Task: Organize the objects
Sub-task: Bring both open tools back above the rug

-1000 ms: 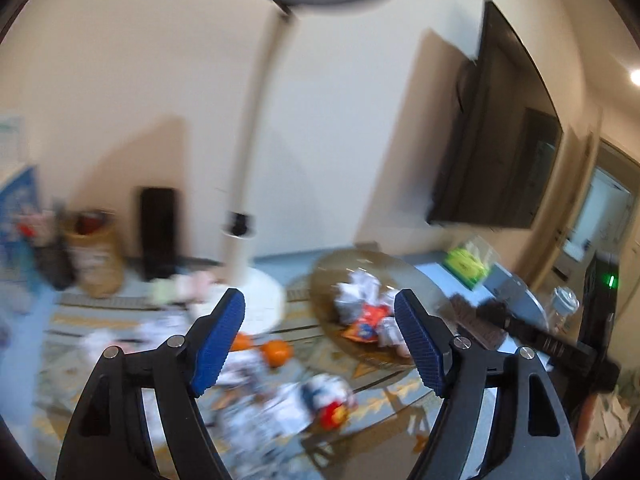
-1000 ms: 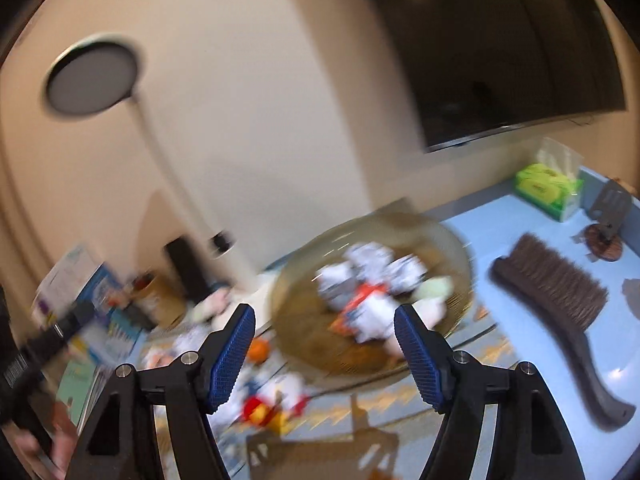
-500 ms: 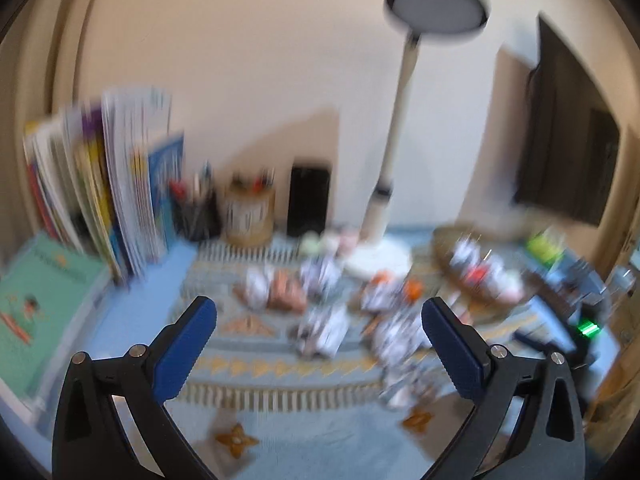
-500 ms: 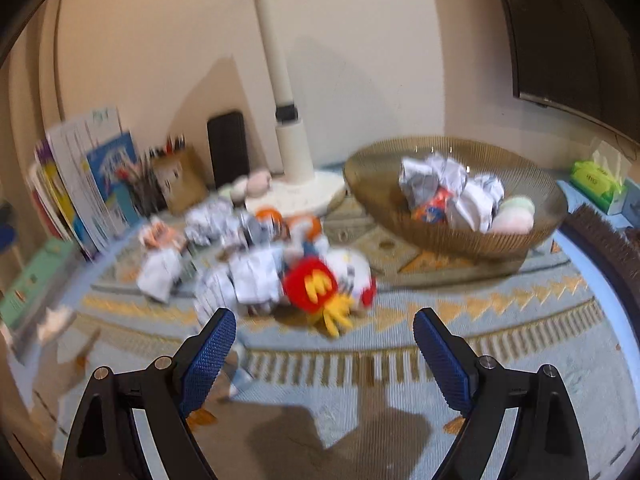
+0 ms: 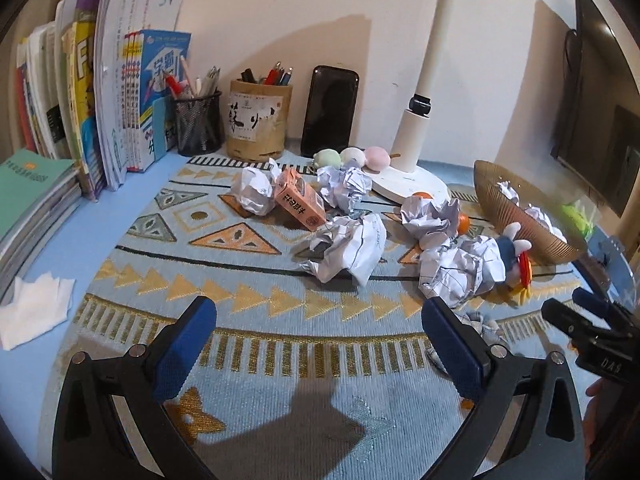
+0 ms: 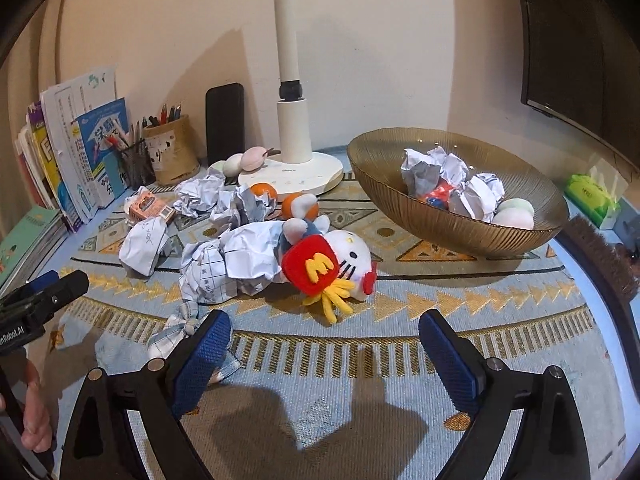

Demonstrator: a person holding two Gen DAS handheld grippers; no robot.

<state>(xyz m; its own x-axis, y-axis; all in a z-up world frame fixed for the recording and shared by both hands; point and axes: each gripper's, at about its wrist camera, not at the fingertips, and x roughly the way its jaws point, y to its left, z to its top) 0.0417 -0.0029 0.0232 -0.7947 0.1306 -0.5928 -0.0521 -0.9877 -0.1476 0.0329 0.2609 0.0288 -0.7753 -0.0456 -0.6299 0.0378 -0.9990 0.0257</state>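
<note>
Both tongs, left & right, are held spread wide w/ nothing gripped; paper balls & plush toy are seen ahead.

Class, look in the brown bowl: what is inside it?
The bowl holds crumpled paper balls, two pale egg-shaped toys and something red and blue, mostly covered by the paper.

1 bowl, 1 plush, 2 oranges, 2 pen cups

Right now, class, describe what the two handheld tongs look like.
Both the left tongs and right tongs have black angular frames with silver screws and blue textured pads. White lettering marks the body seen from the opposite camera.
</note>
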